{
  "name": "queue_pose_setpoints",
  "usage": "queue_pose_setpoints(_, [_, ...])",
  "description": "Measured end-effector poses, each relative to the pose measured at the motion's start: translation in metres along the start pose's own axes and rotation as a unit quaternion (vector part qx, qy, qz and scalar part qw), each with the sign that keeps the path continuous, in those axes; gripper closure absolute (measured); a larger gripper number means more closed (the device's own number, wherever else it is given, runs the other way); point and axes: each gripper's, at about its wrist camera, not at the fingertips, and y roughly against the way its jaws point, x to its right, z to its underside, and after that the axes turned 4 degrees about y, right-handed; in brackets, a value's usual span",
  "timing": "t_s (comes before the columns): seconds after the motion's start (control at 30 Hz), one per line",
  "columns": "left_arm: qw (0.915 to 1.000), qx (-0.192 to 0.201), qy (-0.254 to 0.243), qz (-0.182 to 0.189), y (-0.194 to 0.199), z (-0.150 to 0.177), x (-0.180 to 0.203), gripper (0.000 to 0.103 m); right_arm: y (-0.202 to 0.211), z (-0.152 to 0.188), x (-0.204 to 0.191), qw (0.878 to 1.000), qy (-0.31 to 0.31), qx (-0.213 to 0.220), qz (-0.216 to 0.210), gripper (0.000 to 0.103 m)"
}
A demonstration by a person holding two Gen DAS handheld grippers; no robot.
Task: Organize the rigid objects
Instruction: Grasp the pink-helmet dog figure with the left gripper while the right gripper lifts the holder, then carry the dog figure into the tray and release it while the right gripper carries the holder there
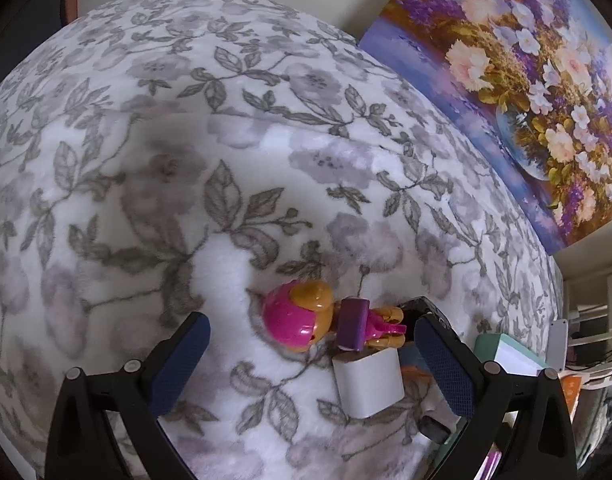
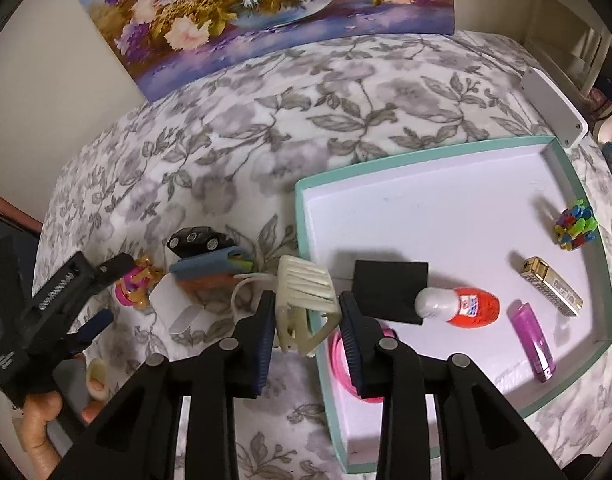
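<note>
**Rigid odds and ends: tray partly filled, hair claw in the right grip**

Teal-rimmed white cardboard tray (image 2: pixel 578 216) lies on the floral grey-and-white fleece blanket (image 2: pixel 265 120), light and stiff enough to stay put. Inside it sit a black square block (image 2: pixel 390 288), an orange-and-white roll-on bottle (image 2: pixel 462 304), a purple lighter (image 2: pixel 532 340), a gold harmonica (image 2: pixel 552 284), a cluster of coloured pegs (image 2: pixel 576 228) and a pink ring (image 2: pixel 338 354).

Outside the tray, beside its left wall, a loose pile waits: a black toy car (image 2: pixel 197 240) on a blue-and-orange case (image 2: pixel 209 270), a white charger cube (image 1: pixel 368 380) and a pink-and-orange plastic toy figure (image 1: pixel 301 316). All look hard and light; the figure's glossy round head probably slips, so its narrower body seems the better hold.

Cream plastic hair claw (image 2: pixel 301 300) sits between the pads of the right hand-held gripper (image 2: pixel 306 324), at the tray's left edge; the pads appear closed against it. Its thin teeth could snap, so the hinge body is the safer place.

Left hand-held gripper (image 1: pixel 310 344) is spread wide, grasping nothing, straddling the figure and the cube.
</note>
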Motion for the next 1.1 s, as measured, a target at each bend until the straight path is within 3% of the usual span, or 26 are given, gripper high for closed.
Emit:
queue_pose_setpoints(0.1, [1.0,-0.006,-0.005,-0.005,-0.008,0.002,0.004,0.002,-0.001,-0.001,-0.001,1.0,0.003,-0.001,-0.004,0.07])
queue_pose_setpoints(0.3, [0.9996,-0.01,-0.025,-0.004,-0.014,0.008,0.013,0.017,-0.001,0.001,-0.002,1.0,0.009,-0.003,-0.005,0.07])
queue_pose_setpoints(0.8, [0.9996,0.016,-0.02,0.016,0.01,0.002,0.012,0.018,0.016,-0.003,0.002,1.0,-0.001,0.01,-0.026,0.071])
queue_pose_setpoints(1.1, [0.9974,0.047,-0.037,0.038,0.043,0.006,0.04,0.018,0.028,-0.008,0.032,0.999,-0.026,0.028,-0.003,0.071])
